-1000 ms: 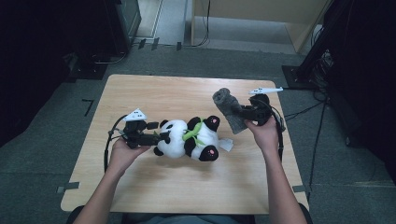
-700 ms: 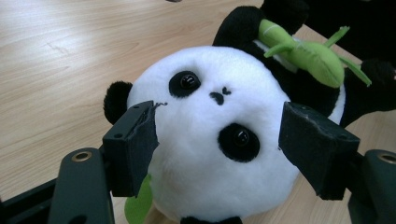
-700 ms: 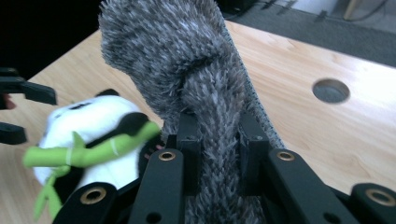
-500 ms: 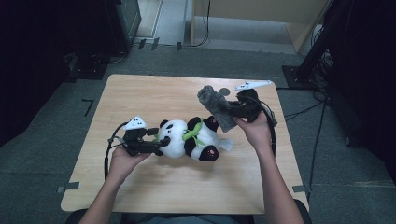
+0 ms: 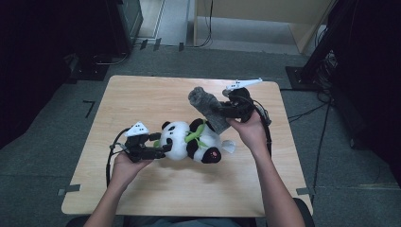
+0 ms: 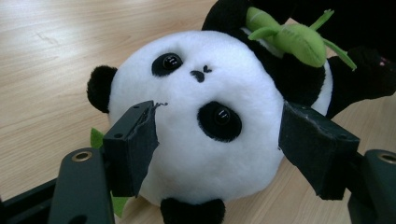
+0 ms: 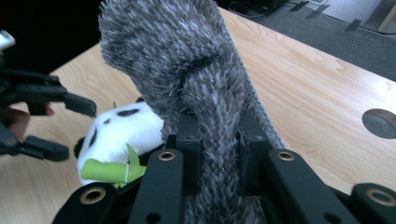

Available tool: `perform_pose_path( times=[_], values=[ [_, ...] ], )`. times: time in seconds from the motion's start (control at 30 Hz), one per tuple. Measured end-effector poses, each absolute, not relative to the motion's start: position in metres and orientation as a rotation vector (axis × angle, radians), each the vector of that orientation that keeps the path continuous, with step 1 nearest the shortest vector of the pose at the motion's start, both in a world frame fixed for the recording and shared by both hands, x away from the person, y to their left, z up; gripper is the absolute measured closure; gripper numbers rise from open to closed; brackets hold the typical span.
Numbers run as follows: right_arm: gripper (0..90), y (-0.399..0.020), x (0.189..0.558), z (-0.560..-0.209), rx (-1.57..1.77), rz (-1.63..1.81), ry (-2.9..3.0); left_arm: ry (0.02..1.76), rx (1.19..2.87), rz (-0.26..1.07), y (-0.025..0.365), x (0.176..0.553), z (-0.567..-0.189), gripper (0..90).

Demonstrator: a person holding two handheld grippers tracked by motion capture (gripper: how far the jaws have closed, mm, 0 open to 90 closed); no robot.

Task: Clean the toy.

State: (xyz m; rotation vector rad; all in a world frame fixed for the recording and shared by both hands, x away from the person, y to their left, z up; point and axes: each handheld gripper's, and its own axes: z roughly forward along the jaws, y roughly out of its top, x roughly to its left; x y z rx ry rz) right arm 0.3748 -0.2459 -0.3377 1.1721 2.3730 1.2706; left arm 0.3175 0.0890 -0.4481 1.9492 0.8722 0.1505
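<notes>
A black-and-white plush panda (image 5: pixel 189 142) with a green bamboo sprig lies on the wooden table (image 5: pixel 156 94). My left gripper (image 5: pixel 163 144) has its jaws wide around the panda's head (image 6: pixel 205 140), and both pads touch its sides. My right gripper (image 5: pixel 222 109) is lifted above the panda's body, shut on a grey fuzzy fabric piece (image 5: pixel 205 104). In the right gripper view the grey piece (image 7: pixel 177 51) rises between the pads (image 7: pixel 189 140) and hides much of the table. The panda (image 7: pixel 119 128) and my left gripper (image 7: pixel 60 121) lie below and to its left.
A round hole (image 7: pixel 379 122) is cut in the tabletop near the far right corner. Cables trail from both grippers. Dark equipment and cables stand on the grey floor beyond the table, and light wooden furniture (image 5: pixel 265 14) is at the back.
My right gripper has carried the grey piece up and to the left, from beside the panda to over its body. The left gripper and the panda have barely shifted.
</notes>
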Motion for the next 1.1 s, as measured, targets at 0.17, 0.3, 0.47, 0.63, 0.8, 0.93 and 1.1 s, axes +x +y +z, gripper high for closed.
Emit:
perform_pose_path(
  times=[0.17, 0.3, 0.47, 0.63, 0.8, 0.93, 1.1],
  values=[
    [76.1, -0.241, 0.374, -0.332, 1.150, 1.288, 2.376, 0.869, 1.957, 0.153, 0.087, 0.316, -0.451, 27.4],
    [76.1, -0.234, 0.376, -0.332, 1.134, 1.294, 2.391, 0.870, 1.955, 0.152, 0.087, 0.316, -0.452, 27.4],
    [76.1, -0.219, 0.378, -0.333, 1.100, 1.336, 2.430, 0.882, 1.947, 0.157, 0.087, 0.315, -0.458, 27.1],
    [76.0, -0.196, 0.380, -0.340, 1.030, 1.331, 2.478, 0.891, 1.931, 0.175, 0.085, 0.313, -0.464, 24.6],
    [75.8, -0.180, 0.383, -0.345, 0.984, 1.333, 2.511, 0.903, 1.932, 0.197, 0.083, 0.310, -0.465, 22.8],
    [75.7, -0.173, 0.387, -0.348, 0.968, 1.341, 2.536, 0.924, 1.913, 0.175, 0.086, 0.308, -0.463, 22.9],
    [75.7, -0.162, 0.395, -0.357, 0.962, 1.326, 2.574, 0.938, 1.977, 0.196, 0.078, 0.311, -0.472, 19.0]
  ],
)
